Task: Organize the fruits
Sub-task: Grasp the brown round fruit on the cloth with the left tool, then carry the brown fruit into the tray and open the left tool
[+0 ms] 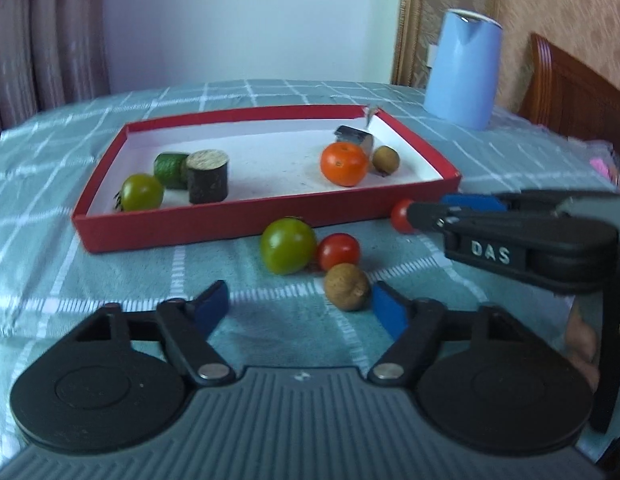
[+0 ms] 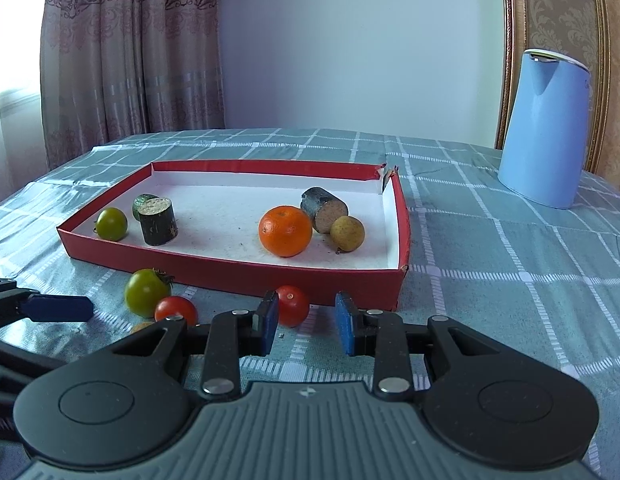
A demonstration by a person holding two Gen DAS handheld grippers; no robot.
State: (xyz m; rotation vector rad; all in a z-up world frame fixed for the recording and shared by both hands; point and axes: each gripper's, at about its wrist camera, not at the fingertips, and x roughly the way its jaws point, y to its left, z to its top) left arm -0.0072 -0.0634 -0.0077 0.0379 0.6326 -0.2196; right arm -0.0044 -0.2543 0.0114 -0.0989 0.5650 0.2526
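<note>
Loose on the checked cloth before the red box point(image 1: 230, 224) lie a green tomato point(image 1: 288, 246), a red cherry tomato point(image 1: 338, 251) and a brown longan point(image 1: 347, 287). My left gripper point(image 1: 301, 310) is open low over the cloth, and the longan sits just ahead of its right fingertip, untouched. A second red cherry tomato point(image 2: 294, 304) rests at the tips of my right gripper point(image 2: 307, 323). That gripper's pads stand narrowly apart. The tomato is beside the left pad and not clamped. In the box are an orange point(image 2: 285, 230), a longan point(image 2: 347, 232), a green tomato point(image 2: 112, 223) and dark cut cylinders.
A tall blue kettle point(image 2: 544, 128) stands on the cloth at the back right, beyond the box point(image 2: 230, 276). Curtains hang at the far left and a wooden headboard point(image 1: 570, 88) is at the right. One blue finger point(image 2: 58, 308) of the left gripper shows at the right wrist view's left edge.
</note>
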